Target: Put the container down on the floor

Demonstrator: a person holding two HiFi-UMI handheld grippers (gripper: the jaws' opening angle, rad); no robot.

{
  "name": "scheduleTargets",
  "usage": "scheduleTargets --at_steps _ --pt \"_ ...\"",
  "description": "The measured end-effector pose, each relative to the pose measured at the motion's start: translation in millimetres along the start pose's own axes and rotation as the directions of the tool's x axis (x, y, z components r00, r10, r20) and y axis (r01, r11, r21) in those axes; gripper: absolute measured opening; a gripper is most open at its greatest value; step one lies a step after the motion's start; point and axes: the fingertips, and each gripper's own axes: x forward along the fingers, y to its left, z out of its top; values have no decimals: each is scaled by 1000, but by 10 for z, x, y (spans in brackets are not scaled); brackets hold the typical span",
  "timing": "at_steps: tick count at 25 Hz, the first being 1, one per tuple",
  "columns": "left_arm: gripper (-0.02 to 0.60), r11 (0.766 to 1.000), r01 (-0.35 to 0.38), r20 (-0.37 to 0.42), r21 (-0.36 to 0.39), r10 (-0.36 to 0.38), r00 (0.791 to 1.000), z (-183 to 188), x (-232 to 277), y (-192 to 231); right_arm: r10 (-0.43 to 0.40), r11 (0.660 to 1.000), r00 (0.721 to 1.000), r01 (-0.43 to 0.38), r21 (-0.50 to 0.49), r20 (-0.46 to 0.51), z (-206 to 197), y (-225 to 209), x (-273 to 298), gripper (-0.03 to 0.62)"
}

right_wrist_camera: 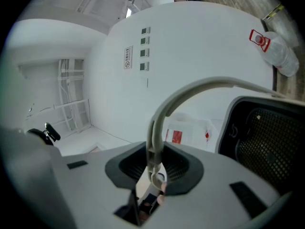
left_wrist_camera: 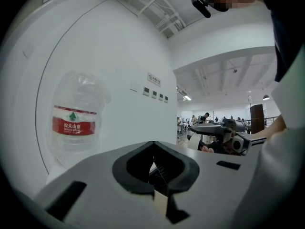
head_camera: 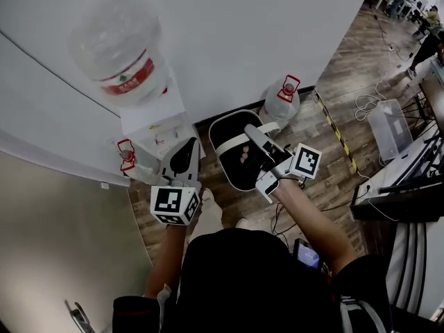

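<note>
Right tool [right_wrist_camera: 155, 170]: clamped narrow on the pale handle [right_wrist_camera: 190, 92] of the container, with the strap pinched between the two dark pads.
Right tool, head view [head_camera: 252, 136]: reaches forward from the person's right forearm, its marker cube close behind it.
Handle: rises from the jaws in an arc and runs across to the container's far rim.
Container [head_camera: 234, 159]: a black basket with a white rim. It hangs from the gripped handle in front of the person, over the wooden floor [head_camera: 340, 96]. Its mesh inside [right_wrist_camera: 267, 137] fills the right of the right gripper view, and its base is not visible.
Left tool [left_wrist_camera: 155, 175]: pads drawn together to a thin slit, with nothing between them.
Left tool, head view [head_camera: 182, 159]: just to the left of the container and apart from it, pointing toward the wall.
Water dispenser [head_camera: 154, 120]: white, stands against the wall ahead of the left tool.
Large bottle [head_camera: 119, 47]: clear with a red label, set upside down on top of the dispenser. It shows at the left of the left gripper view [left_wrist_camera: 74, 123].
Floor jug [head_camera: 281, 97]: clear with a red cap handle, stands by the wall beyond the container.
Second jug [head_camera: 129, 159]: lies low beside the dispenser, left of the left tool.
Striped tape [head_camera: 334, 127]: a yellow and black line on the floor, right of the floor jug.
</note>
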Motion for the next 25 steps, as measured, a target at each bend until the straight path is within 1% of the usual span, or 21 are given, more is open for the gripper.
scheduleTargets --at_steps 4,7,9,13,18,20,25 --pt "18 1000 13 18 12 -13 1000 69 115 86 5 1000 1000 -5 1 22 46 -22 123 91" --pt "18 999 39 22 23 -40 999 183 147 36 8 1000 1000 -7 -11 25 47 66 148 91" --pt "18 998 57 21 32 -57 998 248 200 85 6 1000 999 -5 -14 31 71 79 240 91" --pt "18 996 89 16 29 -89 996 246 451 538 -11 1000 998 12 -19 55 174 -145 717 91" --pt "18 993 119 3 1 -119 993 51 732 1097 -47 998 996 49 -30 78 265 -524 1214 91" --pt "18 992 128 4 -2 -128 992 47 779 1183 -53 998 995 56 -33 89 299 -560 1302 91" --pt "18 987 160 0 8 -160 987 95 815 1209 -54 997 993 60 -52 102 332 -513 1398 91"
